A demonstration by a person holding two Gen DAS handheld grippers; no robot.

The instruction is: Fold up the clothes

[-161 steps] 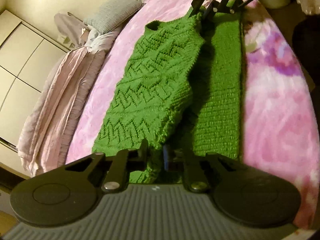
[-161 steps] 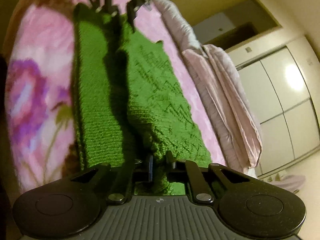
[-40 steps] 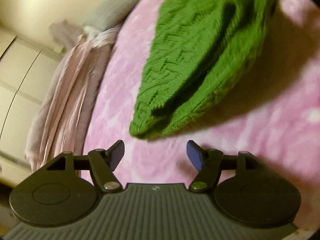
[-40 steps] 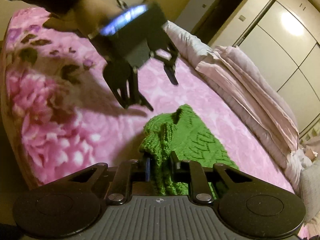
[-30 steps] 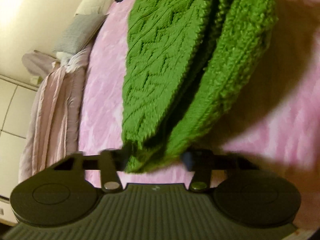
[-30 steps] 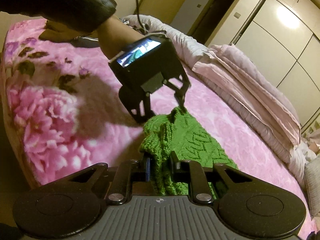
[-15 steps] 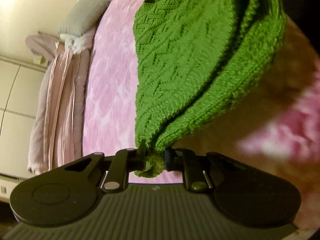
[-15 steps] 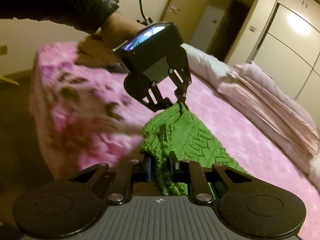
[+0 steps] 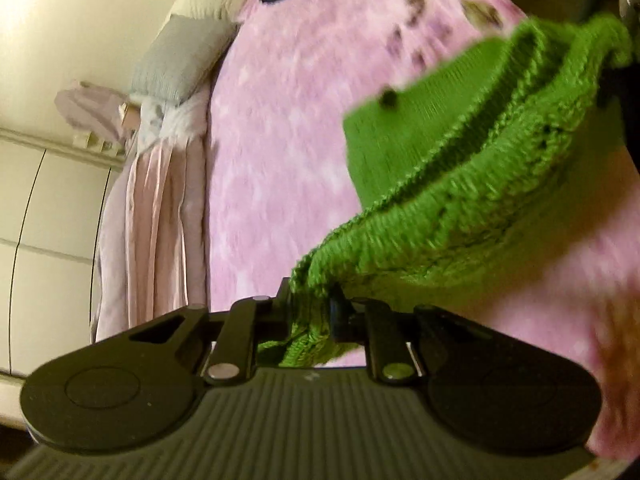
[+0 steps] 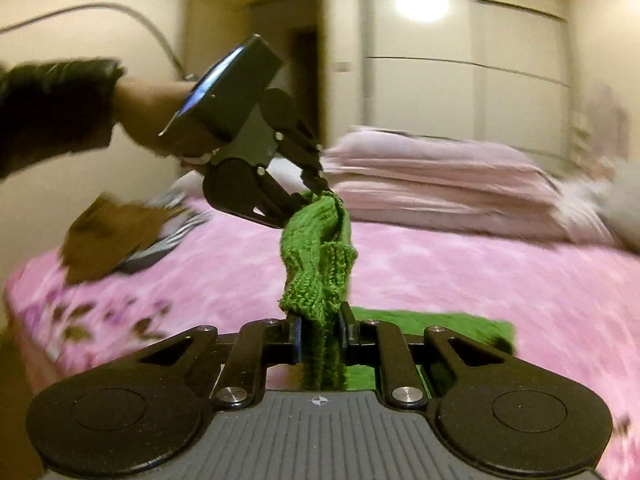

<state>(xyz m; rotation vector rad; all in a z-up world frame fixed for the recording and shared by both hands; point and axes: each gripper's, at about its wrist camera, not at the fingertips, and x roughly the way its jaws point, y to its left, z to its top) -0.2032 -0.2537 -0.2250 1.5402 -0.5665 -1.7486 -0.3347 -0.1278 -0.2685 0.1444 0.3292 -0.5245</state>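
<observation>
Grippers, left [image 9: 310, 312] and right [image 10: 320, 330], now both pinch the green knit sweater [image 9: 460, 200], raised off the pink blanket [image 9: 280, 140] for its next fold.

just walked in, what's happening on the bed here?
A person is folding a green knitted sweater over a bed with a pink floral blanket. The left gripper and right gripper are each shut on an edge of it, holding that edge up between them. The rest of the sweater hangs down to the blanket.
</observation>
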